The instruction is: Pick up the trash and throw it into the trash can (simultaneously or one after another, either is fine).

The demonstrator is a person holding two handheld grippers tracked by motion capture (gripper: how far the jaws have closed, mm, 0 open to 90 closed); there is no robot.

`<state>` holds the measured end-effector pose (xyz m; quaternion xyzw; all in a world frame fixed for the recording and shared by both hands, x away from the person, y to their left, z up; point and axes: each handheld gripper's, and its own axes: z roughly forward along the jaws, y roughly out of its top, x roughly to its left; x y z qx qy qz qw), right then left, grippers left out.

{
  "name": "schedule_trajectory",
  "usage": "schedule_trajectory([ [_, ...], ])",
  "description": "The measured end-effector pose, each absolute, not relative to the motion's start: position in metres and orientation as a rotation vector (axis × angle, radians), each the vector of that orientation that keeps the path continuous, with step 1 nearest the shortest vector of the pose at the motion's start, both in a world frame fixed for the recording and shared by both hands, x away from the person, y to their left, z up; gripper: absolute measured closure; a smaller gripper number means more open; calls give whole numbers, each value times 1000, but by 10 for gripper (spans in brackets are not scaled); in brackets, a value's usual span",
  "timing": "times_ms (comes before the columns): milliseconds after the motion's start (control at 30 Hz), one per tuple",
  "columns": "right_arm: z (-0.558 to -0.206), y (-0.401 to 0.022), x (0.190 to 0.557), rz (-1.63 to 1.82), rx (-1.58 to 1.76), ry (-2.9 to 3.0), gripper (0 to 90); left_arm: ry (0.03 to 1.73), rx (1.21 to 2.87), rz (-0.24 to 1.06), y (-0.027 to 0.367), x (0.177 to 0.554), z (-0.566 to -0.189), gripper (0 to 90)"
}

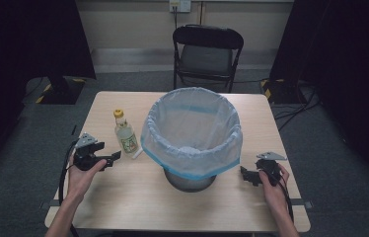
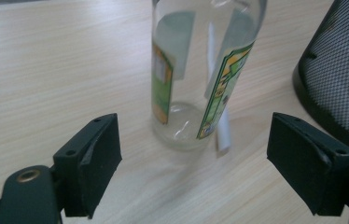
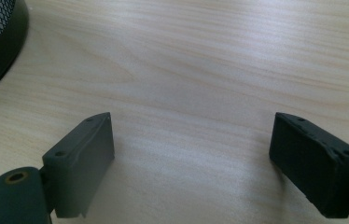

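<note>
Your two tongs rest over a pale wooden table, which runs beneath both of them and on ahead. Between them, and a little farther from you than either, stands a black wire-mesh wastebasket lined with a pale blue plastic bag; its dark mesh wall sits at the right edge of your left gripper view and the upper left corner of your right gripper view. Your left gripper is in your left hand, just to the left of the basket, its black jaws spread wide with nothing pressed between them. Straight ahead of those jaws, centred on the gap but beyond the tips, stands a clear glass bottle with a yellow cap and a green-edged label, upright on the wood and untouched. A small white strip lies on the table just behind the bottle's base; it may be a slip of paper or a stick, the view is too soft to tell. Your right gripper, in your right hand, sits just to the right of the basket, jaws likewise held apart over bare wood.
</note>
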<state>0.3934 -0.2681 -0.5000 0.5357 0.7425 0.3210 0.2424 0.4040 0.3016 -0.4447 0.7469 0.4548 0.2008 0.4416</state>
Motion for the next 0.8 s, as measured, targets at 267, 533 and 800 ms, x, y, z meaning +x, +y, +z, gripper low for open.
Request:
schedule_trajectory([
  [267, -500, -268, 393, 878, 1464, 2030, 131, 1086, 1903, 508, 295, 417, -440, 162],
  [533, -500, -268, 393, 878, 1464, 2030, 131, 1084, 1892, 473, 292, 437, -430, 168],
  [800, -500, -268, 393, 878, 1464, 2030, 131, 1057, 1923, 498, 283, 453, -434, 156],
])
